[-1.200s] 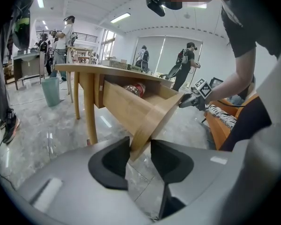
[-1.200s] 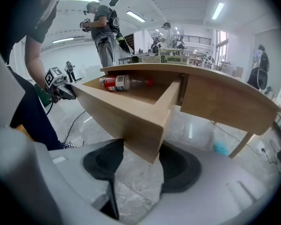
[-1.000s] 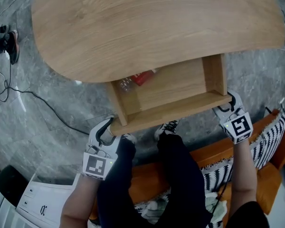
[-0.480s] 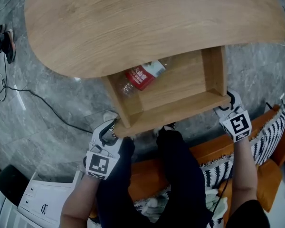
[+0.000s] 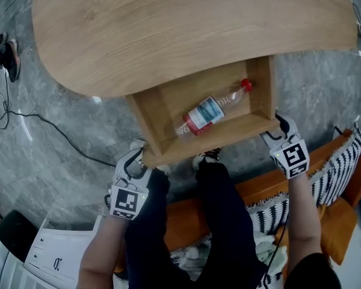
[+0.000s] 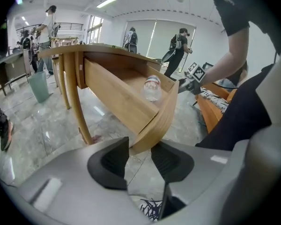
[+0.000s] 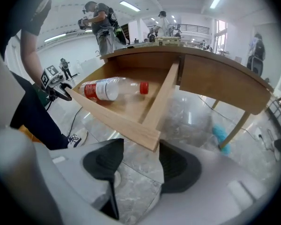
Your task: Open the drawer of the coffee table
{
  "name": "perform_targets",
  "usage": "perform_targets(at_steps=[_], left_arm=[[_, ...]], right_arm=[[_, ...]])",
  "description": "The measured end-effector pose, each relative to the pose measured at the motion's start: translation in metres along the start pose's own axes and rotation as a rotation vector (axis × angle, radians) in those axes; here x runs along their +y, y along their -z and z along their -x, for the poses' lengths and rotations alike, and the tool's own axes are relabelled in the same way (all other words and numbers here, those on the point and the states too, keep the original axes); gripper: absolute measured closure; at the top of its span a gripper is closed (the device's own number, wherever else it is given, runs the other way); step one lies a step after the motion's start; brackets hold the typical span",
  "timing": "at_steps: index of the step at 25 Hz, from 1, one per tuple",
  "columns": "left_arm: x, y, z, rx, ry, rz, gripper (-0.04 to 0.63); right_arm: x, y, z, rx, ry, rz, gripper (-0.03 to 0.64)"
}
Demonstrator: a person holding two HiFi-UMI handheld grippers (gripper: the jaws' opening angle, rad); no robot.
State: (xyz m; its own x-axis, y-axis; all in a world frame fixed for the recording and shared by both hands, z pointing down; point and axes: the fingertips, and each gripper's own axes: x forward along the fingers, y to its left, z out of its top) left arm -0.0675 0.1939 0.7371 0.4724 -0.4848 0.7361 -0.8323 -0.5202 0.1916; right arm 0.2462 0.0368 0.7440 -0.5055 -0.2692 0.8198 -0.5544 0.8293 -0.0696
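Under you spreads the grey stone floor, glossy and veined like marble. On it stands the coffee table. Its top is a broad, rounded slab of pale wood with a long, wavy grain and no sharp corners, and it rests on slim curved legs of the same wood.

The drawer stands drawn out from under the near edge of the top, towards your knees, with most of its inside laid bare. It is a shallow, open box of the same light, matt wood, with a flat bottom, straight side walls and a thicker front board. In your left gripper view the front board bows outward in a curve. No handle or knob shows on it.

Behind your legs is an orange seat with a black-and-white striped cushion on it.

Inside the drawer a clear plastic bottle lies on its side, slantwise across the bottom. It has a red, white and blue label and a small red cap that points to the far right corner.

Your left gripper sits at the left end of the front board. Its dark, rounded pads are closed on the tip of that wooden corner, which fills the gap between them.

Your right gripper straddles the right front corner with its jaws wide. One pad lies close beside the end of the board, and floor shows between the wood and the other pad.
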Motion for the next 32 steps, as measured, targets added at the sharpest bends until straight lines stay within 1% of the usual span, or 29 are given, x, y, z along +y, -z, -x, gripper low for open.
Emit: perform_targets(at_steps=[4,6,7,8,9,10,11,14,16,18,20,22,23,25,27,29,32], left_arm=[[-0.003,0.002,0.019,0.025,-0.018,0.036,0.453],[-0.006,0.000,0.036,0.036,-0.036,0.056,0.482],[-0.008,-0.003,0.046,0.044,-0.043,0.067,0.491],[-0.011,-0.007,0.056,0.051,-0.047,0.081,0.527],[-0.013,-0.013,0.065,0.053,-0.045,0.094,0.566],[-0.017,-0.024,0.073,0.048,-0.037,0.104,0.592],[-0.021,-0.038,0.080,0.037,-0.025,0.112,0.592],[-0.036,-0.097,0.101,-0.022,0.008,0.143,0.592],[-0.053,-0.146,0.121,-0.075,0.044,0.175,0.593],[-0.073,-0.198,0.145,-0.131,0.097,0.212,0.594],[-0.089,-0.249,0.168,-0.185,0.155,0.272,0.594],[-0.100,-0.294,0.190,-0.222,0.192,0.320,0.593],[-0.106,-0.315,0.203,-0.237,0.204,0.319,0.593],[-0.119,-0.357,0.233,-0.266,0.227,0.292,0.594],[-0.136,-0.394,0.263,-0.290,0.269,0.263,0.593],[-0.155,-0.426,0.292,-0.299,0.321,0.226,0.594],[-0.180,-0.466,0.333,-0.321,0.385,0.161,0.594]], right_arm=[[0.003,0.005,0.026,0.026,0.036,-0.044,0.380],[0.002,0.002,0.045,0.026,0.073,-0.085,0.380],[0.002,-0.001,0.056,0.024,0.095,-0.118,0.415],[0.003,-0.007,0.066,0.021,0.112,-0.153,0.466],[0.006,-0.015,0.076,0.017,0.120,-0.182,0.597],[0.011,-0.026,0.085,0.009,0.116,-0.202,0.617],[0.018,-0.040,0.093,-0.002,0.103,-0.213,0.615],[0.046,-0.092,0.119,-0.046,0.045,-0.238,0.615],[0.068,-0.132,0.142,-0.093,-0.001,-0.291,0.615],[0.091,-0.175,0.170,-0.146,-0.041,-0.346,0.615],[0.106,-0.217,0.201,-0.198,-0.052,-0.370,0.615],[0.113,-0.258,0.232,-0.246,-0.050,-0.391,0.617],[0.117,-0.276,0.250,-0.271,-0.053,-0.411,0.616],[0.128,-0.312,0.288,-0.319,-0.067,-0.460,0.615],[0.140,-0.344,0.329,-0.361,-0.088,-0.493,0.616],[0.156,-0.370,0.366,-0.394,-0.112,-0.494,0.615],[0.181,-0.401,0.413,-0.436,-0.132,-0.447,0.616]])
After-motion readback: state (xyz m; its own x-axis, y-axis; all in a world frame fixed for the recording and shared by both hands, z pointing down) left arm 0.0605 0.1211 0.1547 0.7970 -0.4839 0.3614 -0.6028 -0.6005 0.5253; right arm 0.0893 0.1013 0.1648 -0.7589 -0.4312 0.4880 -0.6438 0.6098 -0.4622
